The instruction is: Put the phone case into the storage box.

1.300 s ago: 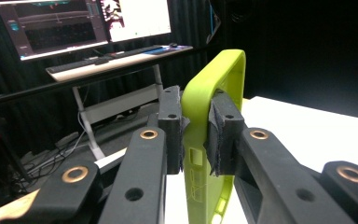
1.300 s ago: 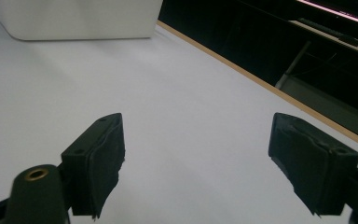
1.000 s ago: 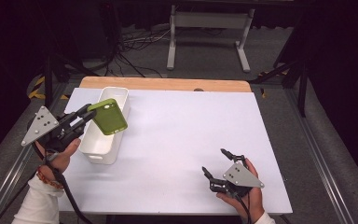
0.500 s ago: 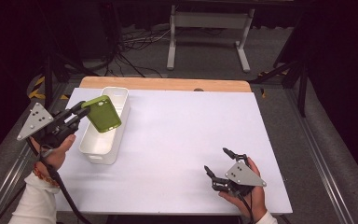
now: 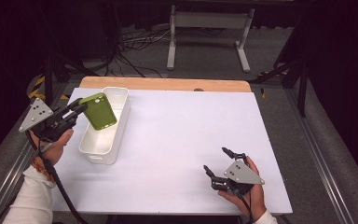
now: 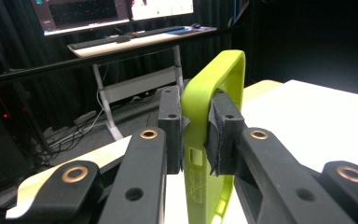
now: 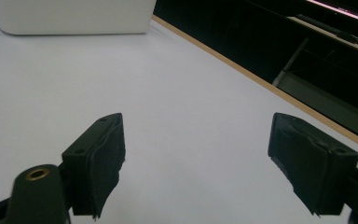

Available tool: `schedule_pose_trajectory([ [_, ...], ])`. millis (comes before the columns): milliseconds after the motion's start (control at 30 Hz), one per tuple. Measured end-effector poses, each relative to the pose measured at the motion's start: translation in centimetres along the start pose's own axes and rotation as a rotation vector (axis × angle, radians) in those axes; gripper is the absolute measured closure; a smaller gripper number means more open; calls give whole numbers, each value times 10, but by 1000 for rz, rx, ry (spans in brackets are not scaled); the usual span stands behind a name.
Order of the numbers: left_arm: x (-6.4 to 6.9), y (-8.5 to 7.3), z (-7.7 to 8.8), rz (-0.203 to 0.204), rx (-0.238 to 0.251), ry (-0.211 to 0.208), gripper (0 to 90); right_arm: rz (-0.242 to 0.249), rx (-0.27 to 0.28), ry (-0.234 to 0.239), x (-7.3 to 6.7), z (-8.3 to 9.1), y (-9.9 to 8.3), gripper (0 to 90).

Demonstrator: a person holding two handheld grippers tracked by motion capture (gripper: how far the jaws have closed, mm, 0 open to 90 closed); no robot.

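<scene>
While the left gripper (image 5: 77,109) is clenching a green phone case (image 5: 99,110) over the white bin (image 5: 116,140) at ten o'clock | right gripper (image 5: 220,164) is resting released at five o'clock | advice: keep the pinch firm, clearing the rim.

The left hand-held gripper (image 5: 77,111) has been drawn back toward the left edge of the desk (image 5: 177,140), and the green phone case (image 5: 99,111) clamped between its pads has been carried along with it. The case, earlier held over the middle of the white bin (image 5: 103,135), is now seen over the bin's far left part, partly past its left rim. The case has also been tipped slightly, its flat back being turned more upward.
</scene>
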State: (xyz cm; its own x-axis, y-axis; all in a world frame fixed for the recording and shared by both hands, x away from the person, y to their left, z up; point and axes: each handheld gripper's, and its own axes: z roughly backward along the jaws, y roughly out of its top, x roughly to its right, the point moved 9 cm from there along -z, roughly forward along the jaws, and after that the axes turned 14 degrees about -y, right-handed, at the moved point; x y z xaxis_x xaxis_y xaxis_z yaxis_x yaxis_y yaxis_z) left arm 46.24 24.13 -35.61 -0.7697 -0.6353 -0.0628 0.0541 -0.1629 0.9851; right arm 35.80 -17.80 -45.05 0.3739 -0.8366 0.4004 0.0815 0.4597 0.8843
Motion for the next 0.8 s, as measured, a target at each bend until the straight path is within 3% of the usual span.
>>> schedule_pose_trajectory([
  [233,-16,-5,-15,-8,-45,-3,782,5,-10,3,-2,-2,-2,197],
  [467,-42,-16,-30,28,-65,-1,781,0,-23,5,-3,-6,-4,197],
  [800,-55,-21,-52,27,-86,-7,782,0,-44,7,-5,-11,-8,197],
])
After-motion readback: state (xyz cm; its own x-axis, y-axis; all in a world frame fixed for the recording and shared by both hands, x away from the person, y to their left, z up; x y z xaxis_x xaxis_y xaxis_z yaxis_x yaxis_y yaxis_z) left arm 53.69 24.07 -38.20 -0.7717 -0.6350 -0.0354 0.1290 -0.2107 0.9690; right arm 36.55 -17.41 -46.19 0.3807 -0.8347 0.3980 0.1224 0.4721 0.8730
